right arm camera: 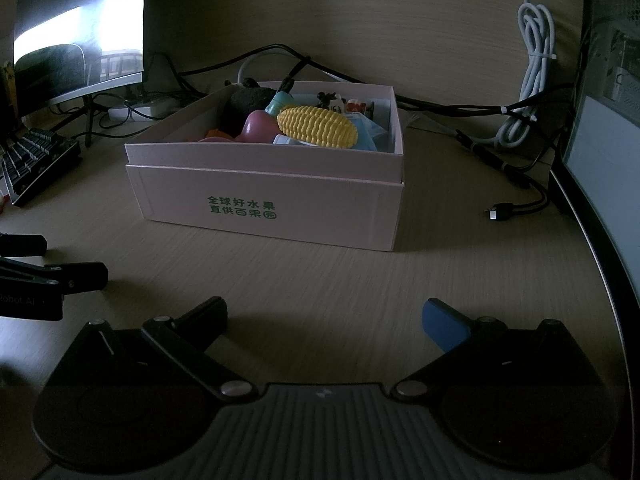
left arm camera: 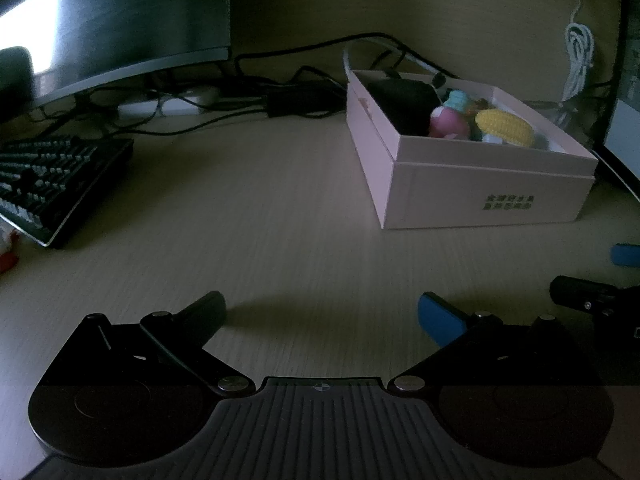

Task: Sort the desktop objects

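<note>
At the bottom of the left wrist view, the left tool [left arm camera: 322,312] hangs just over the tabletop [left arm camera: 280,232], its two fingers spread wide with nothing between them. At the bottom of the right wrist view, the right tool [right arm camera: 324,318] is likewise spread and empty above the same wood-grain surface. Beyond it, in the middle of the frame, sits the pink box [right arm camera: 264,208], its long printed side facing the camera. Inside, the yellow corn toy [right arm camera: 318,127] lies on top of the heap, its long axis running from upper left down to lower right, the blunt end toward the right wall. A pink toy [right arm camera: 258,128] lies just left of it, touching. In the left wrist view the box [left arm camera: 480,196] stands at the upper right, one corner toward the camera. A keyboard [left arm camera: 52,184] lies at the left edge, a monitor [left arm camera: 120,20] fills the upper left, and black cables [left arm camera: 280,80] run along the back.
</note>
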`<state>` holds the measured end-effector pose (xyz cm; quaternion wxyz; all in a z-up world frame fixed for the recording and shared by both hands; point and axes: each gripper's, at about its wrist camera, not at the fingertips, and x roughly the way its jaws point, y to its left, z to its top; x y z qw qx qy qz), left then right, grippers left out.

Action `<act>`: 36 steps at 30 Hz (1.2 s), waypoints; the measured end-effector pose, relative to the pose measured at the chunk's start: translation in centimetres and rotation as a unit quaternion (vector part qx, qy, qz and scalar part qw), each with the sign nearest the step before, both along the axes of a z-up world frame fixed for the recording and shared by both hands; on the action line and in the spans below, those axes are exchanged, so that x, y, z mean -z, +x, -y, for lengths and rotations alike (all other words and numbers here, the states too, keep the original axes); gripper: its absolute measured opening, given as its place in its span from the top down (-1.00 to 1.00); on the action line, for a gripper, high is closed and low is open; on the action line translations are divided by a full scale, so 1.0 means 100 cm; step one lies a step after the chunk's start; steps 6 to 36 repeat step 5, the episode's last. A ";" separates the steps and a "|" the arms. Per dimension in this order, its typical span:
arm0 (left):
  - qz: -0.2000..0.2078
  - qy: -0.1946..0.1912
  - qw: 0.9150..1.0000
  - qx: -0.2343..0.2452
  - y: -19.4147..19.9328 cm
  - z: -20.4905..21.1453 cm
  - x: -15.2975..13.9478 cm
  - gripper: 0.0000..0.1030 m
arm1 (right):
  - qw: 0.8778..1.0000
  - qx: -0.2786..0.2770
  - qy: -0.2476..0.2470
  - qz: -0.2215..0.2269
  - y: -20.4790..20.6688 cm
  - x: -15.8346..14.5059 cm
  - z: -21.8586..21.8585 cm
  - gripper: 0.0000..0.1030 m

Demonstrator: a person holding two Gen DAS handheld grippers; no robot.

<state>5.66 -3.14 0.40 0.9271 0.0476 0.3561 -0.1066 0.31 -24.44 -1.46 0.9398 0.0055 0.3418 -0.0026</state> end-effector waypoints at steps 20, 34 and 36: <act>0.000 -0.003 1.000 0.000 0.001 -0.001 0.000 -1.00 | 1.000 0.000 0.000 0.000 0.000 0.000 0.000 -1.00; 0.000 -0.003 1.000 0.000 0.001 -0.001 0.000 -1.00 | 1.000 0.000 0.000 0.000 0.000 0.000 0.000 -1.00; 0.000 -0.003 1.000 0.000 0.001 -0.001 0.000 -1.00 | 1.000 0.000 0.000 0.000 0.000 0.000 0.000 -1.00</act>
